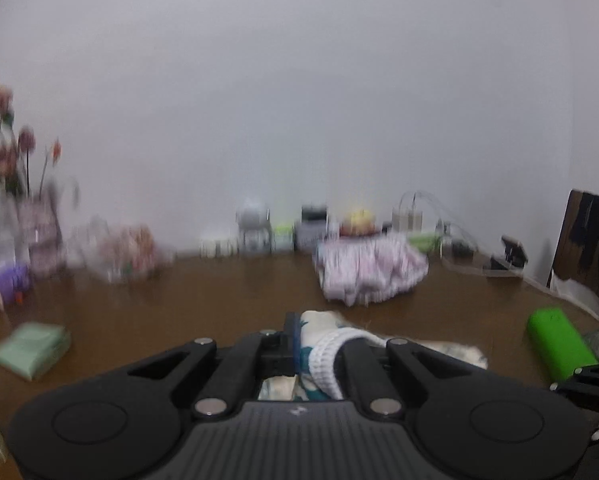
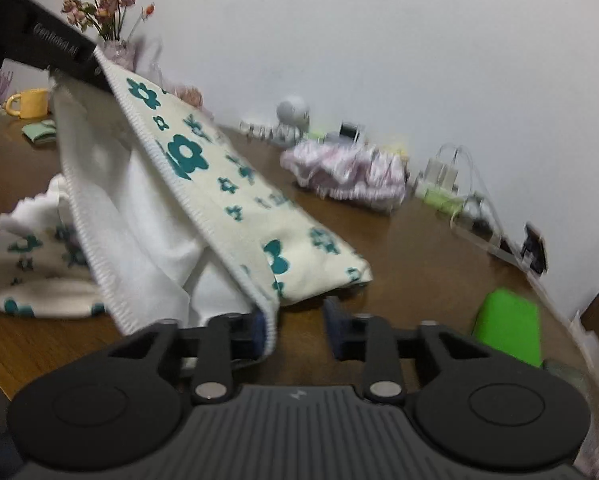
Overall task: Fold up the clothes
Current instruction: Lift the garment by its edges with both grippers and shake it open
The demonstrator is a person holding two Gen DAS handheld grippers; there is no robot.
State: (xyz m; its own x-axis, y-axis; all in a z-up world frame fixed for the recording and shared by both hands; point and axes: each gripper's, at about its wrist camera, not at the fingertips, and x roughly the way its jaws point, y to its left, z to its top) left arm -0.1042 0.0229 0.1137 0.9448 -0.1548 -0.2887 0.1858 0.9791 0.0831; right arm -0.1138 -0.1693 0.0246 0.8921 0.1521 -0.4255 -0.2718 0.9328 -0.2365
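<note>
A cream cloth (image 2: 203, 160) printed with teal flowers and edged with a white hem lies partly on the brown table (image 2: 419, 264). In the right wrist view my left gripper (image 2: 93, 66) holds one corner raised at the upper left. The hem runs taut down from there to my right gripper (image 2: 297, 320). That gripper's blue pads (image 2: 333, 320) stand apart, table shows between them, and the hem lies against the left pad only. In the blurred left wrist view my left gripper (image 1: 321, 332) is shut on the cloth (image 1: 323, 344), whose hem bulges between the fingers.
A crumpled pink striped garment (image 2: 347, 176) lies farther back on the table. A green object (image 2: 507, 328) sits at the right. At the left are a folded mint cloth (image 1: 31, 348), a yellow mug (image 2: 29, 103) and a vase of flowers (image 2: 107, 12). Small items line the wall.
</note>
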